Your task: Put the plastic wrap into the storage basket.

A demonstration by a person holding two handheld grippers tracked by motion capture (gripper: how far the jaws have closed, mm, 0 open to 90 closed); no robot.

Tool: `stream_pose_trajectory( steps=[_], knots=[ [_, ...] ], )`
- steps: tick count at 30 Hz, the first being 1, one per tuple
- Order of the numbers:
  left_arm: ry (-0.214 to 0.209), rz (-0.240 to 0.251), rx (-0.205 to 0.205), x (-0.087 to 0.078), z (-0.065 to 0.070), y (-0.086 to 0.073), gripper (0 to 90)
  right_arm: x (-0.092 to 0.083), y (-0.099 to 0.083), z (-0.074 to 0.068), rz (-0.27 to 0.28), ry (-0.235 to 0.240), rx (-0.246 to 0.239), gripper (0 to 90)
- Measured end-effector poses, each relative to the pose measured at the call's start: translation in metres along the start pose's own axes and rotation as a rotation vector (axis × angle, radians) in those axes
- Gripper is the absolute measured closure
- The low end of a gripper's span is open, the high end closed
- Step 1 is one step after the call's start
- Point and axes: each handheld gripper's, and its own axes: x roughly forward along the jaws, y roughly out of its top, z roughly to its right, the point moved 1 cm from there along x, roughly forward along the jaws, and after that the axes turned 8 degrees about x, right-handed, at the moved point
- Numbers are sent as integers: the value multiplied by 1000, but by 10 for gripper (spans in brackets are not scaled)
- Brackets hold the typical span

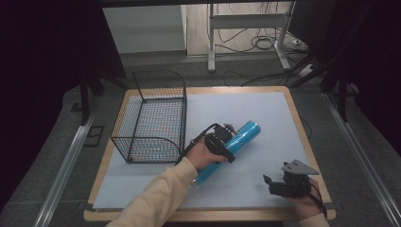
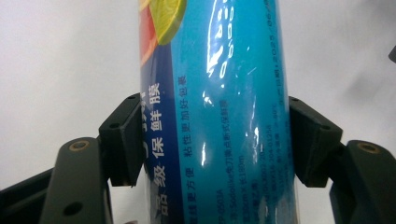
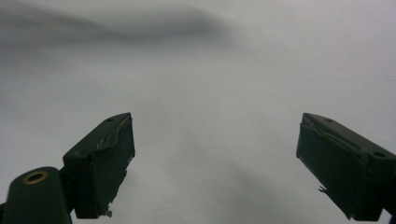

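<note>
A long blue roll of cling film (image 1: pixel 244 132) lies slanted on the pale mat (image 1: pixel 246 104), right of the basket. My left gripper (image 1: pixel 226 137) sits across the roll's middle. In the left gripper view the roll (image 2: pixel 224 116), printed with white characters and a fruit picture, stands between both jaws, and each pad presses its side, so my left gripper (image 2: pixel 215 140) is shut on it. Near the mat's front right corner my right gripper (image 1: pixel 268 185) points left, open. In the right gripper view my right gripper (image 3: pixel 215 158) holds its jaws wide apart over bare mat.
A black wire basket (image 1: pixel 151 118) stands at the mat's left side, a hand's width from the roll. The mat covers a wooden table (image 1: pixel 302 142). Beyond the far edge are floor, cables and a desk frame (image 1: pixel 246 28).
</note>
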Motion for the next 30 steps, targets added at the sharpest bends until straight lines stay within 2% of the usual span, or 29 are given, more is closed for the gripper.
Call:
stream_pose_trajectory(
  steps=[12, 17, 30],
  knots=[
    [15, 14, 42, -6, 3, 2, 313, -1, 0, 0, 2, -2, 2, 117],
    [21, 24, 40, -12, 2, 5, 314, 0, 0, 0, -1, -1, 1, 117],
    [8, 90, 40, -35, 4, 16, 314, 0, 0, 1, 0, -4, 1, 117]
  ],
)
